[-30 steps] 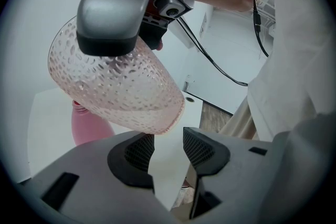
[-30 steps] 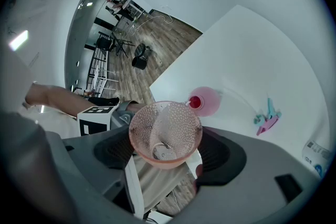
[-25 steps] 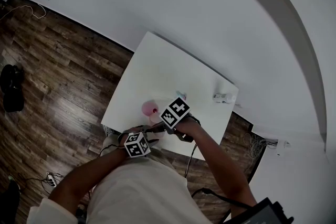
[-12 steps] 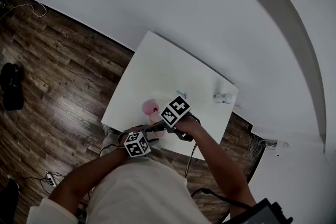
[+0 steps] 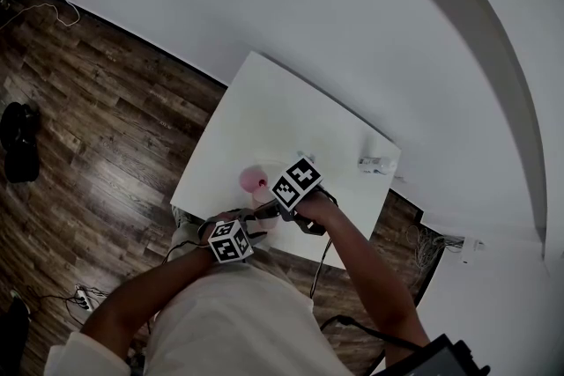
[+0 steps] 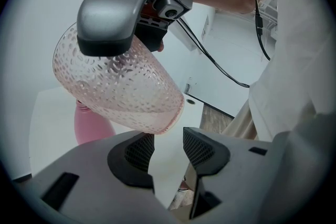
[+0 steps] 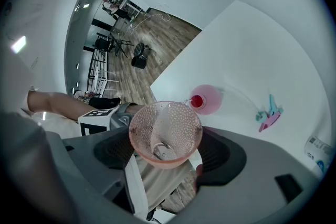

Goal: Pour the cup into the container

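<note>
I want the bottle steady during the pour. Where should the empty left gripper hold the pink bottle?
Probably round its wide lower body, with the open left gripper coming in level from the person's side. The pink bottle stands upright and is round. Its mouth on top should be left free for the tilted cup in the right gripper.

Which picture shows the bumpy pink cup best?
The left gripper view: the whole cup shows from the side, tilted. The right gripper view only shows it end-on, and the head view barely shows it.
</note>
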A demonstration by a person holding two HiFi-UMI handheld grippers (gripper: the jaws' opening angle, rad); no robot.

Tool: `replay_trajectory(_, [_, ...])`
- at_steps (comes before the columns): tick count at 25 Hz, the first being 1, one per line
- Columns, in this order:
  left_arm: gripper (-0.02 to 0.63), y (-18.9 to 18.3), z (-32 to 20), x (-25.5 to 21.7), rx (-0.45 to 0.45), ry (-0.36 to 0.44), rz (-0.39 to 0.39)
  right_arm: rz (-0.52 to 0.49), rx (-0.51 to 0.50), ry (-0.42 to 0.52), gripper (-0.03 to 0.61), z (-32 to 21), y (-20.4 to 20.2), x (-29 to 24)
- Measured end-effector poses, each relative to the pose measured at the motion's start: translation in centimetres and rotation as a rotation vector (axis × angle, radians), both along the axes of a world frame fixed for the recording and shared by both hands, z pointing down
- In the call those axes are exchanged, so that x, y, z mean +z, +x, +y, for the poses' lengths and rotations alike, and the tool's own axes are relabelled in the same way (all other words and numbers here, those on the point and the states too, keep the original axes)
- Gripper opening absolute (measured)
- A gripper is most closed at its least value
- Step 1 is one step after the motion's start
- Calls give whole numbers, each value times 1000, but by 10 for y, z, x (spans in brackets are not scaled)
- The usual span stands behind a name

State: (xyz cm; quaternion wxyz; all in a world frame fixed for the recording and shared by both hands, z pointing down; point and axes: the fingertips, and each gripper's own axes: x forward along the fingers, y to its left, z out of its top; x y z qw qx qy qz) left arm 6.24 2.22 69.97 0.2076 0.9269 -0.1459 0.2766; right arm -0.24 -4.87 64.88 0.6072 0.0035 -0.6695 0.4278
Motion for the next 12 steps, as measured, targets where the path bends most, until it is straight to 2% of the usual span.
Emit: replay_trajectory(12, [183,1,1,-2,-2,8,10,8,3,-14,376,1,0,1])
